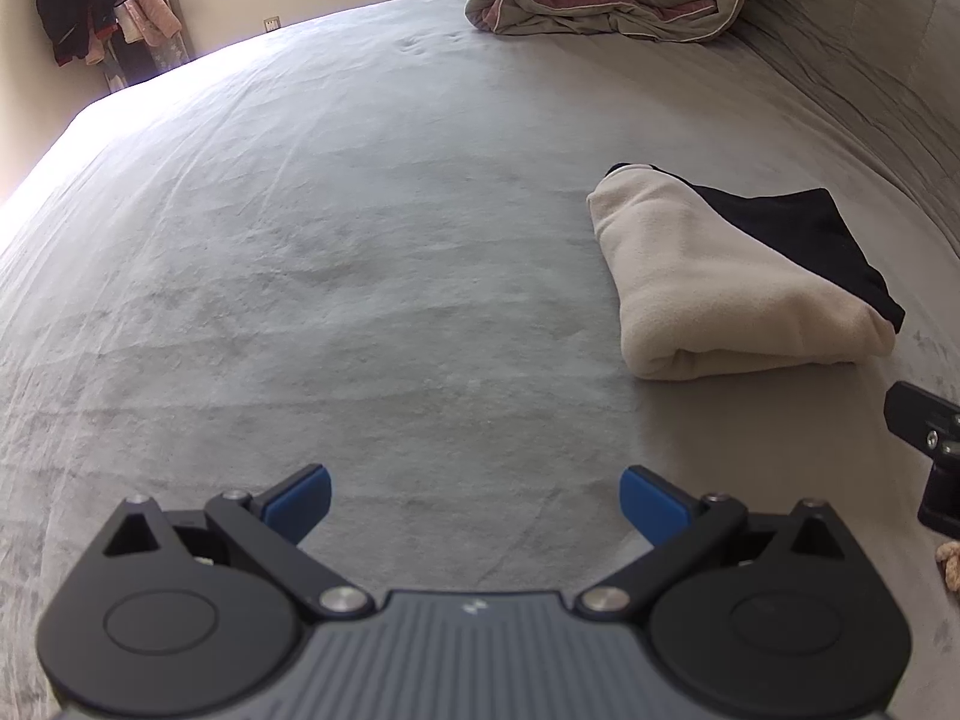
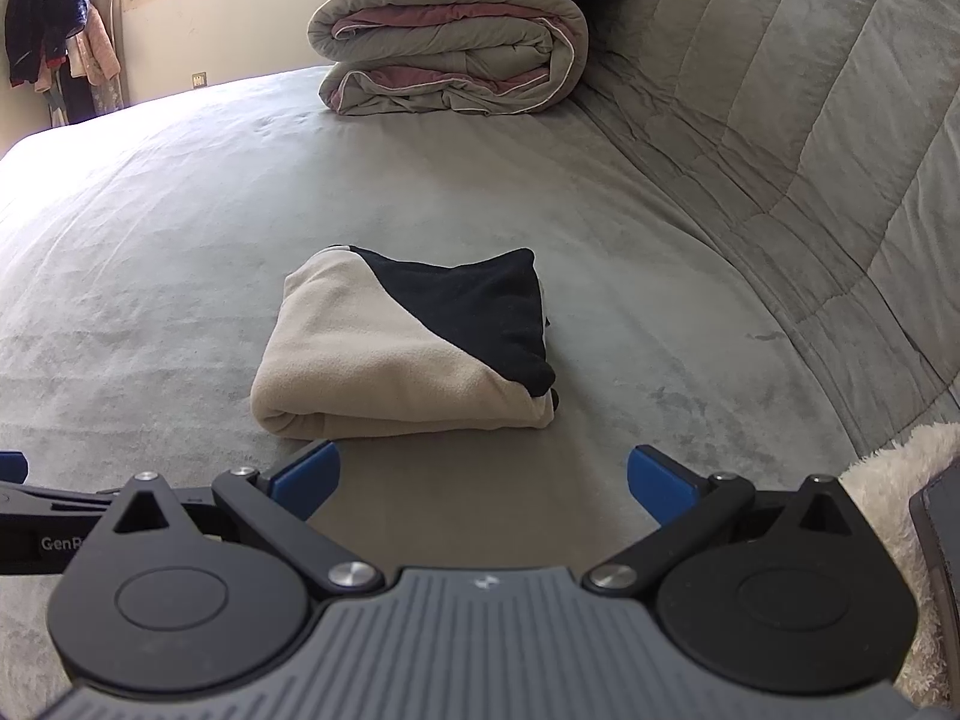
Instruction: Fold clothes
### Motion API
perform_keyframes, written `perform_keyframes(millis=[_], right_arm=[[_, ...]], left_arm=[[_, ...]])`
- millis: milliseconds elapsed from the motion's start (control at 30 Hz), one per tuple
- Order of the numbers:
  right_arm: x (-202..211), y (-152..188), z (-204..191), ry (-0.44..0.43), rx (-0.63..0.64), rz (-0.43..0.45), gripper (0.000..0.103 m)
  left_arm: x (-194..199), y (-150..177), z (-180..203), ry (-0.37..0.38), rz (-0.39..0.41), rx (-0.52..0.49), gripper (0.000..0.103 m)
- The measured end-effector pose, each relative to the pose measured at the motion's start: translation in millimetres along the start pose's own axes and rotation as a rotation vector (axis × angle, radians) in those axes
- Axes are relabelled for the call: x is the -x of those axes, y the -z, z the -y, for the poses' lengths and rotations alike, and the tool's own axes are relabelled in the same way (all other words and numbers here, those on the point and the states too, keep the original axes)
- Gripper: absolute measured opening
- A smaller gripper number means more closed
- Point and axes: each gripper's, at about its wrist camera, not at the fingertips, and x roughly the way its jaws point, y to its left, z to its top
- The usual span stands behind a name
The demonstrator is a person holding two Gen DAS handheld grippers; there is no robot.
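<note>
A cream and black garment lies folded into a compact bundle on the grey bed. My right gripper is open just in front of its near edge, with nothing between the blue pads. In the left wrist view the same folded garment lies to the right and ahead. My left gripper hangs open over bare sheet, well to the left of the bundle. Part of the right gripper's black body shows at the right edge of the left wrist view.
A rolled grey and pink duvet sits at the far end of the bed, with pillows behind it. A quilted grey headboard rises on the right. Clothes hang by a window at far left. Something cream and fluffy lies near right.
</note>
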Motion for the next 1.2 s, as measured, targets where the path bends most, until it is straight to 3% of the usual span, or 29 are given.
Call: perform_keyframes(millis=[533, 867, 1200], right_arm=[[20.1, -1.4, -7.2, -0.002, -0.035, 0.008, 0.103], [86.8, 13.3, -33.5, 0.014, -0.091, 0.075, 0.103], [168.1, 43.6, -65.6, 0.043, -0.055, 0.185, 0.103]], left_arm=[[20.8, 5.5, -16.4, 0.014, 0.02, 0.01, 0.102], [79.1, 23.9, -63.1, 0.063, 0.109, 0.037, 0.102], [152.6, 73.5, -106.8, 0.087, 0.219, 0.061, 0.102]])
